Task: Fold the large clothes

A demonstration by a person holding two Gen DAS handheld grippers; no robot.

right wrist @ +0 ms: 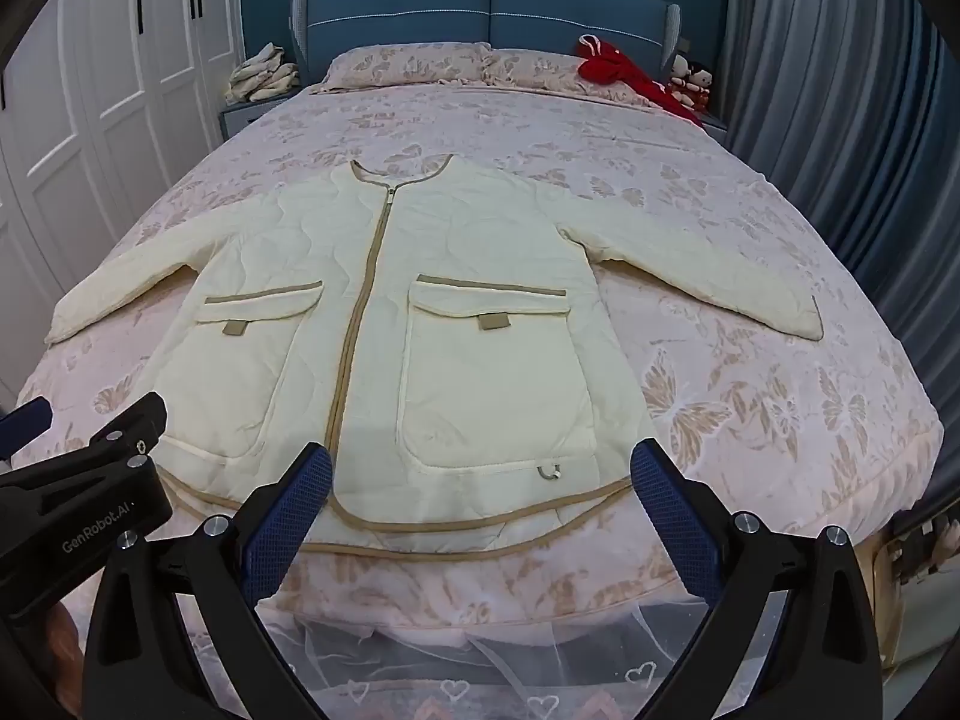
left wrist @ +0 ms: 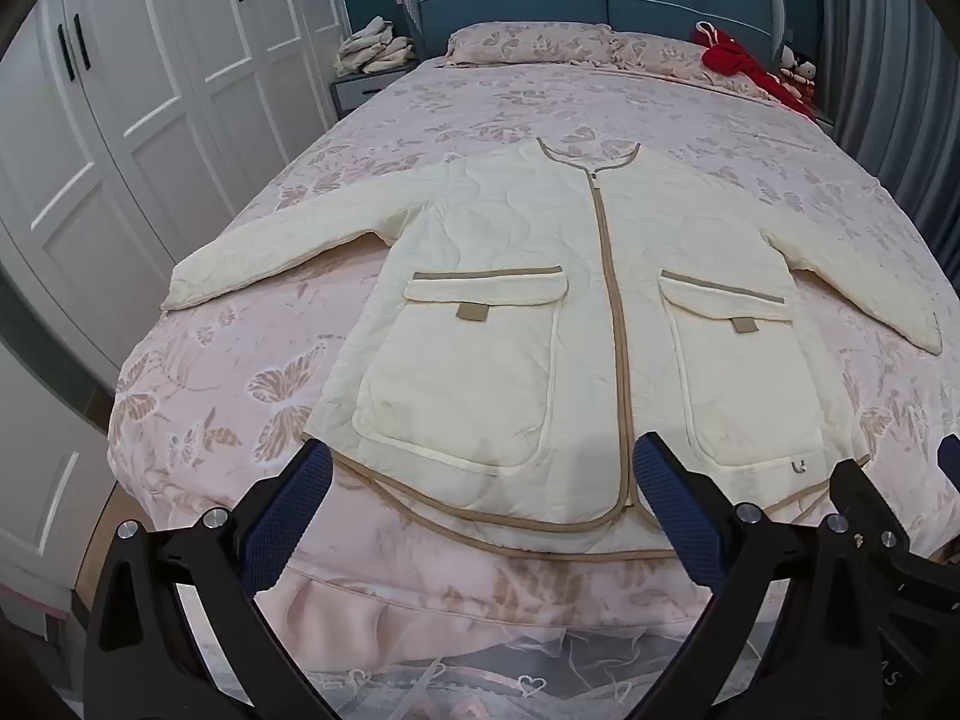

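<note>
On the bed point(left wrist: 240, 396), a jacket point(left wrist: 540, 276) lies flat; both hand-held grippers spread, empty.

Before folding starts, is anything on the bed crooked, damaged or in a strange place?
Nothing on the jacket stands out: it lies flat, zipped, both sleeves spread, no damage visible. The only stray things are a red garment by the pillows and a loose heap of pale clothes on the nightstand beside the bed.
</note>
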